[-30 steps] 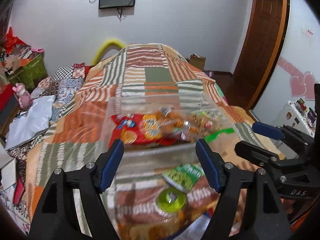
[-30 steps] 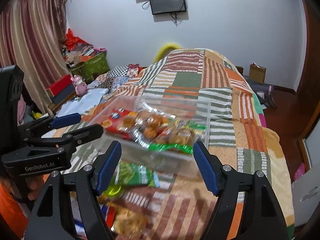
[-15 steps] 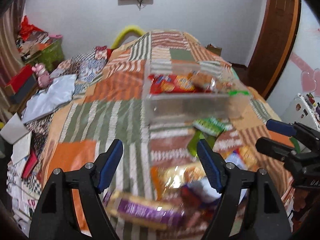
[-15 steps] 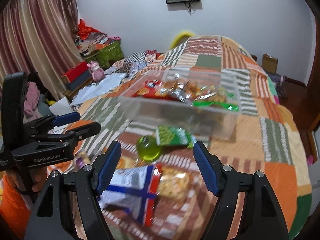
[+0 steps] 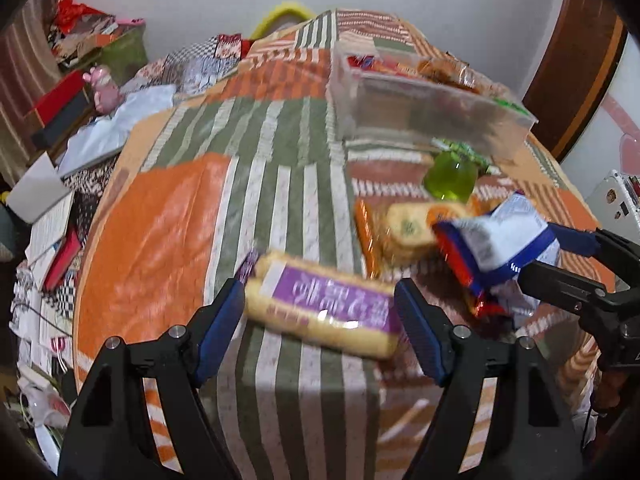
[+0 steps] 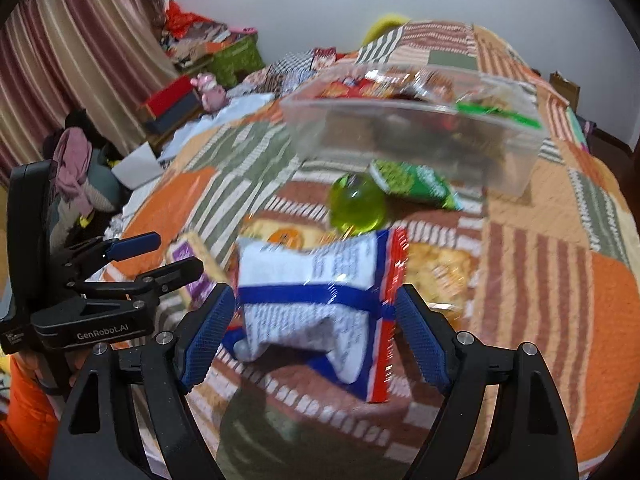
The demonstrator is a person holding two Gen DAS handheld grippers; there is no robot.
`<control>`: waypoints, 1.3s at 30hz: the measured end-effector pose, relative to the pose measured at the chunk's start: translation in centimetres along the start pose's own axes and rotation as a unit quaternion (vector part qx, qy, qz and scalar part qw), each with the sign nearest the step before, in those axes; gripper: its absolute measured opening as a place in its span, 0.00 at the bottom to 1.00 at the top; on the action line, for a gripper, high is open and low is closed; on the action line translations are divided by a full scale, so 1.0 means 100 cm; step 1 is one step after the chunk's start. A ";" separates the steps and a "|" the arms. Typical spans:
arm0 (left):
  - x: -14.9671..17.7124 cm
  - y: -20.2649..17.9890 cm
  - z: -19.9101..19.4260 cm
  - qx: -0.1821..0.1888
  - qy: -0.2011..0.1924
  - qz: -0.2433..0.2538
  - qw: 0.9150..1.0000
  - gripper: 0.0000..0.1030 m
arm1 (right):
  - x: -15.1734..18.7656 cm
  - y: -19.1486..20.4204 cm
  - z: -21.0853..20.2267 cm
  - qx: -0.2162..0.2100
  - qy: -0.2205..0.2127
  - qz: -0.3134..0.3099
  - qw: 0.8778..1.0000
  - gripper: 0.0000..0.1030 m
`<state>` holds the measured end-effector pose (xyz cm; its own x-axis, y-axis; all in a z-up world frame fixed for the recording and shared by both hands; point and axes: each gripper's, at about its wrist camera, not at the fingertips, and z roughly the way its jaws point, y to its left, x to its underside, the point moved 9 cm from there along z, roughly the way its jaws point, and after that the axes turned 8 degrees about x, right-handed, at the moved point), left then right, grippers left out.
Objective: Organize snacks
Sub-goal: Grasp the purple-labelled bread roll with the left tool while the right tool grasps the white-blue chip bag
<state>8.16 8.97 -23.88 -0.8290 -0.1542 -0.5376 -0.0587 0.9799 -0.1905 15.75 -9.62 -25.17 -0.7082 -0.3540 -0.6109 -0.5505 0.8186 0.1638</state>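
A purple-labelled biscuit pack (image 5: 320,304) lies on the patchwork bedspread (image 5: 168,232), between the fingers of my left gripper (image 5: 320,312). The pads stand at its ends without clearly pressing. My right gripper (image 6: 316,312) straddles a white, blue and red bag (image 6: 312,292); its jaws are opening and the pads do not press. Behind sit a green jelly cup (image 6: 356,206), a green packet (image 6: 416,182) and an orange biscuit pack (image 5: 408,228). A clear container (image 6: 400,140) with several snacks stands farther back. Each view shows the other gripper: right (image 5: 576,260), left (image 6: 160,256).
The bed drops off at the left to a cluttered floor with papers, a red box (image 6: 172,98) and a pink toy (image 5: 104,88). A green crate (image 6: 236,56) and curtains (image 6: 60,60) stand beyond. A wooden door (image 5: 576,60) is at the right.
Both grippers have come down and forward from the clear container to the loose snacks in front of it. The left now straddles the purple pack, the right the white bag, with wider jaws.
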 end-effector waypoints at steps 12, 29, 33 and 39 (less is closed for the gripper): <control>0.015 0.006 0.005 0.045 0.016 -0.056 0.997 0.75 | 0.002 0.017 0.009 0.021 -0.005 -0.044 0.999 0.98; -0.013 -0.020 0.038 0.041 0.019 -0.035 0.998 0.76 | -0.005 0.004 0.002 0.026 -0.033 -0.036 0.998 0.57; -0.011 -0.013 0.046 0.026 0.013 -0.034 0.999 0.66 | -0.007 0.003 -0.001 0.016 -0.036 -0.032 0.999 0.46; -0.008 0.002 0.038 0.018 -0.006 -0.038 0.999 0.49 | -0.008 0.001 -0.001 0.024 -0.028 -0.020 0.999 0.54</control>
<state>10.95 8.82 -26.58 -0.8165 -0.2306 -0.5293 -0.1019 0.9599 -0.2610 16.21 -9.30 -24.59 -0.6590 -0.3625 -0.6590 -0.5559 0.8249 0.1022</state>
